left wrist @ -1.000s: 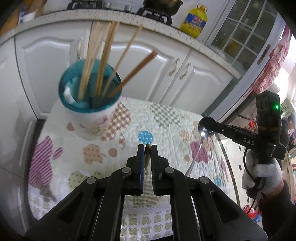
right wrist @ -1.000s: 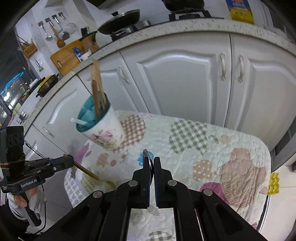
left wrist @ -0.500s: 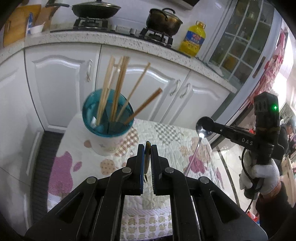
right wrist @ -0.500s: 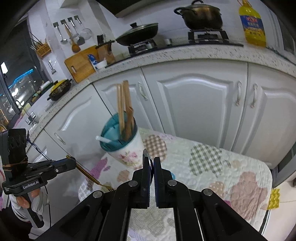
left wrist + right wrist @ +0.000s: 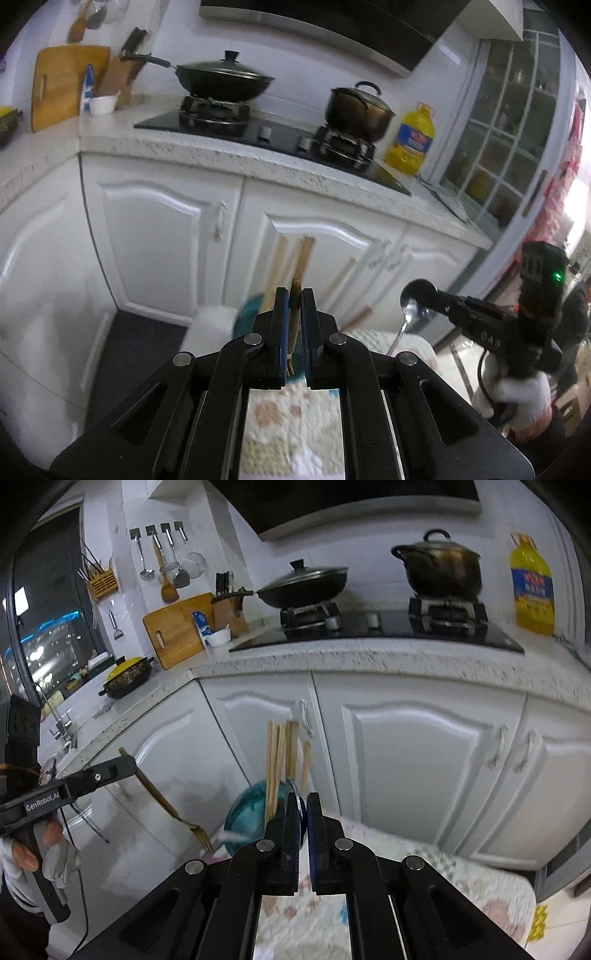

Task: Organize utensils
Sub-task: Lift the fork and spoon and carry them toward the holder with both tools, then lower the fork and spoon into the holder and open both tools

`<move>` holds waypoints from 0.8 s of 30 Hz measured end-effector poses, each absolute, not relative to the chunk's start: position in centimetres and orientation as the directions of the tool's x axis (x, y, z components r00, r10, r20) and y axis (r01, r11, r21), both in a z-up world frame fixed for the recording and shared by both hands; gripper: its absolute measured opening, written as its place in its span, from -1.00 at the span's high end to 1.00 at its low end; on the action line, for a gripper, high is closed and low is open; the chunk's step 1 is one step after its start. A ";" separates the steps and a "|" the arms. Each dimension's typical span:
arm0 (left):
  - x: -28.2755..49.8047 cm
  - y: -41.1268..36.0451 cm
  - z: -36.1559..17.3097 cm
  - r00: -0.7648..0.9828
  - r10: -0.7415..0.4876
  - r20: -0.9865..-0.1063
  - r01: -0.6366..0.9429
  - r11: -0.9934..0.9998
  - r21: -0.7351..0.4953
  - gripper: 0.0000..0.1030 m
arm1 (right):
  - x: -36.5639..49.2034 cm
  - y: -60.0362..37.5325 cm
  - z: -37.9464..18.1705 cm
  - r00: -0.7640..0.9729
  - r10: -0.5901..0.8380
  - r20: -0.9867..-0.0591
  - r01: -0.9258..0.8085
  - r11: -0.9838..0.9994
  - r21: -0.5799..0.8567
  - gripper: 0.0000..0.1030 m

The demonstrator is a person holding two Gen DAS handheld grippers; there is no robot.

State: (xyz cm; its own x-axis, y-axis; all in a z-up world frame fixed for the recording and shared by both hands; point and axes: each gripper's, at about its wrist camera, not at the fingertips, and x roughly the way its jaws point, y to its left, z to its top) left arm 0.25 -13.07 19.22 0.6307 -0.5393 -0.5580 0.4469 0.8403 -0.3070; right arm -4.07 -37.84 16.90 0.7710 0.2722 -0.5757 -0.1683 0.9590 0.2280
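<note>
L hand-held gripper [image 5: 294, 328] clenched on gold metal fork [image 5: 173, 808], left of teal-lined floral cup [image 5: 245, 821] w/ wooden chopsticks [image 5: 280, 764]. R hand-held gripper [image 5: 303, 812] clamped on shiny steel spoon [image 5: 413, 301], right of cup.

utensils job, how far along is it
Done: several wooden chopsticks already stand in the teal-rimmed cup. In hand: the left tool is shut on a gold-coloured metal fork, and the right tool is shut on a shiny metal spoon. Left: neither utensil is in the cup yet.
</note>
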 end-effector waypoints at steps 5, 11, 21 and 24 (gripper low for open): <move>3.7 -13.6 17.8 0.654 -0.488 -0.578 0.407 0.871 -0.276 0.90 | -1.1 -35.0 16.9 0.796 0.200 -0.572 -0.159 0.980 0.121 0.94; 6.0 -14.8 14.8 0.646 -0.444 -0.621 0.382 0.892 -0.241 0.90 | 1.5 -32.5 15.3 0.808 0.140 -0.573 -0.157 0.987 0.019 0.94; 6.4 -16.8 10.7 0.638 -0.385 -0.667 0.367 0.913 -0.177 0.90 | 2.4 -31.1 10.8 0.769 0.118 -0.628 -0.180 0.983 -0.036 0.94; 6.4 -17.3 9.8 0.626 -0.381 -0.680 0.367 0.914 -0.174 0.90 | 2.3 -31.3 9.7 0.741 0.137 -0.657 -0.188 0.982 -0.007 0.94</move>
